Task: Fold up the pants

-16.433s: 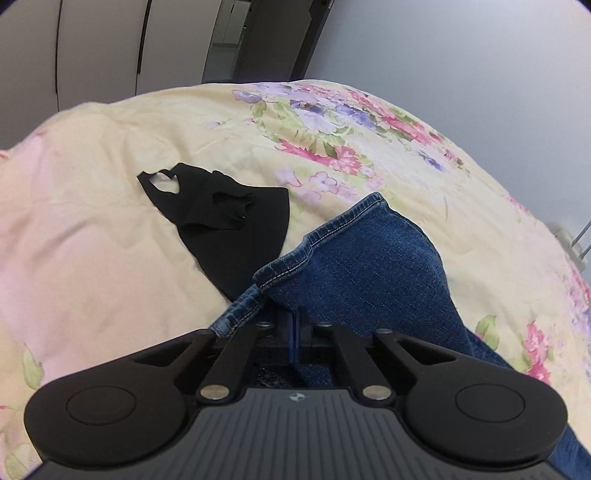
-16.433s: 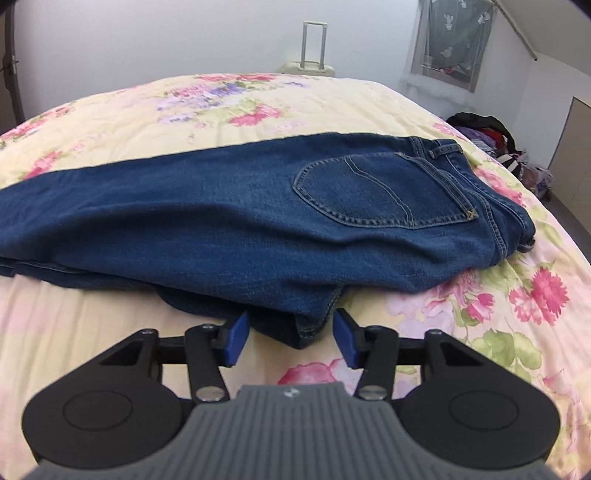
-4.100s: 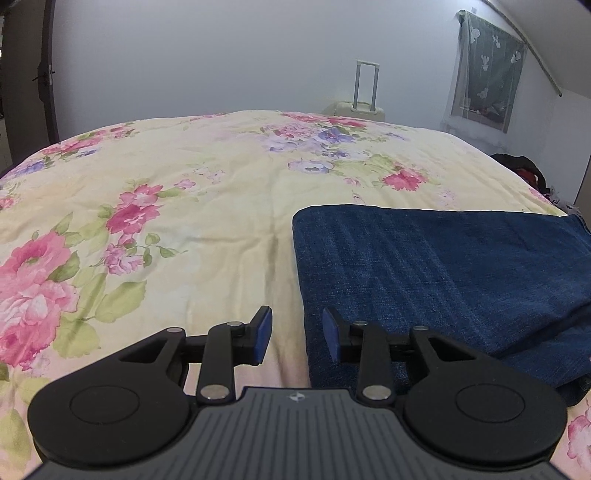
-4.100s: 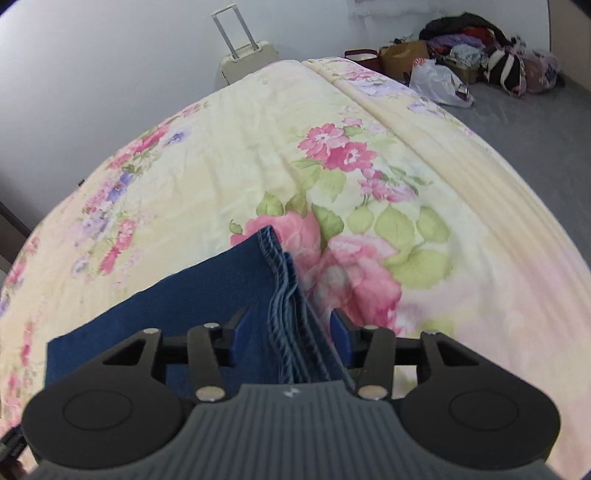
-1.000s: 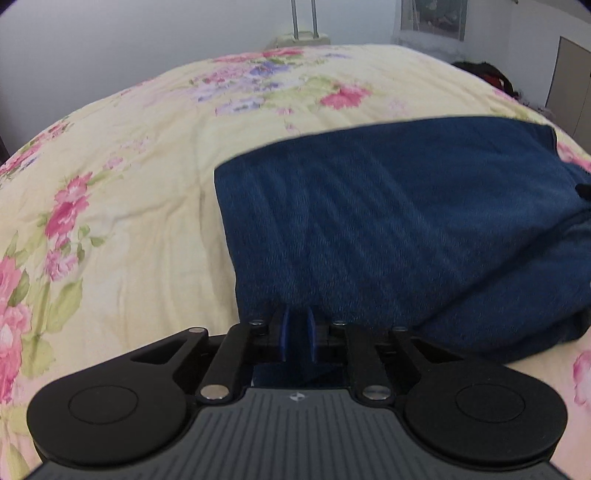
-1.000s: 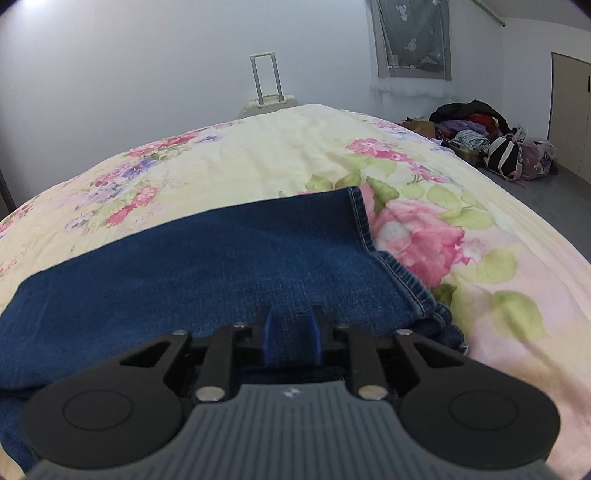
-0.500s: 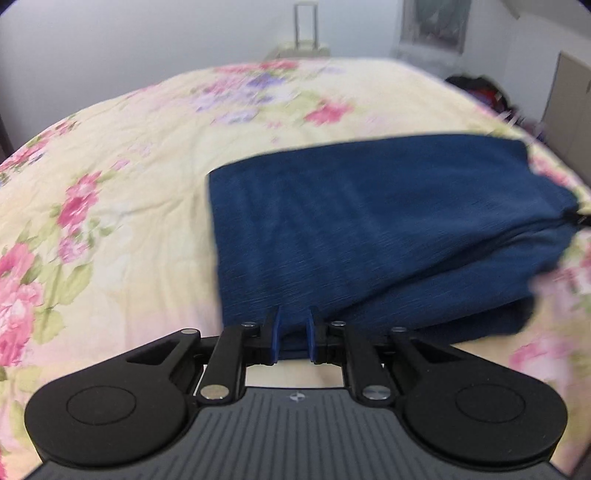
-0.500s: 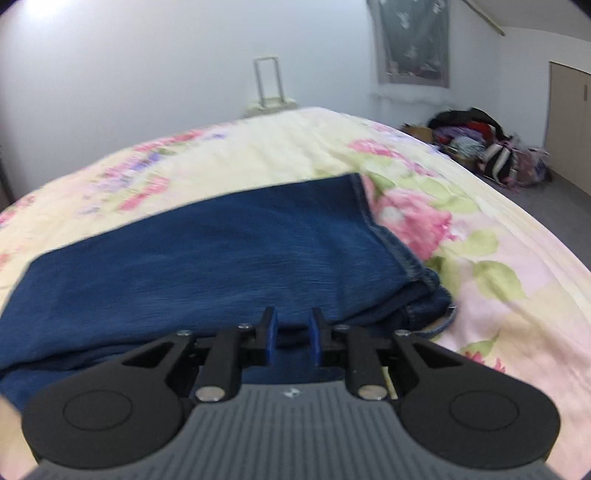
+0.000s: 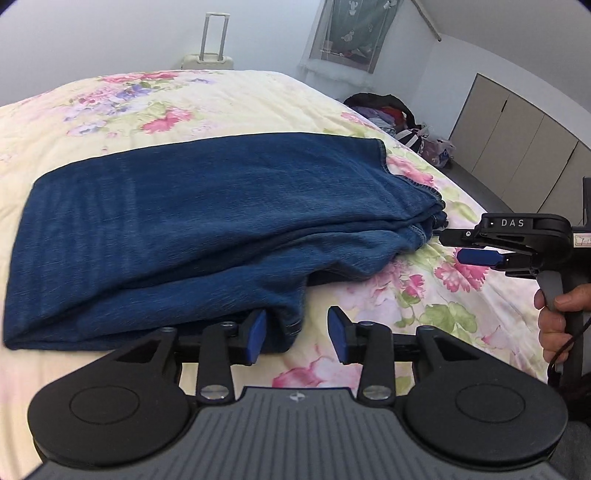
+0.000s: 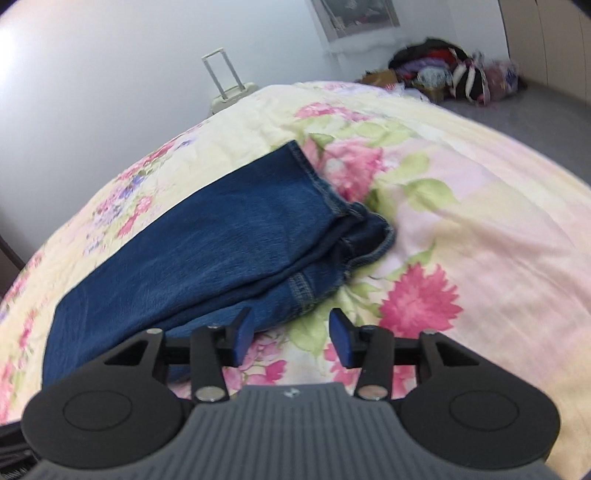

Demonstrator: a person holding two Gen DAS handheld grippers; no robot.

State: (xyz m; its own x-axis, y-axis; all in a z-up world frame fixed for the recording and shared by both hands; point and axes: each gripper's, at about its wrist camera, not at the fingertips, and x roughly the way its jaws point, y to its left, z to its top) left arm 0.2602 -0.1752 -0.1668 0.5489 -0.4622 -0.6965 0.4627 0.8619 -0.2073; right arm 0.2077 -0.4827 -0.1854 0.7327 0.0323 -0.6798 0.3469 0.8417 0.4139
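Folded blue jeans (image 9: 207, 229) lie on a bed (image 9: 74, 122) covered by a cream floral quilt, stacked in several layers, with the hemmed leg ends at the side nearer the bed's right edge. The left gripper (image 9: 296, 336) sits at the near edge of the stack: its blue pads are parted and opening, and a corner of the lowest denim layer reaches into the gap just beside the left pad, with no pad pressing on it. The right gripper (image 10: 291, 336), seen from its own camera, hovers near the hemmed corner of the jeans (image 10: 207, 251); its jaws are likewise parted and opening, with only quilt between them and the denim just beyond the left pad. In the left wrist view the right gripper (image 9: 476, 245) appears in profile at the right end of the stack, its tips just beside the hems, carried by a person's hand (image 9: 557, 314) around the grey handle.

Beyond the far edge of the bed stands a pale suitcase (image 9: 208, 59) with its handle raised, against a white wall. A pile of clothes and bags (image 10: 454, 74) lies on the grey floor to the right, near beige cabinet doors (image 9: 524, 136). A grey-green cloth (image 9: 351, 33) hangs on the wall.
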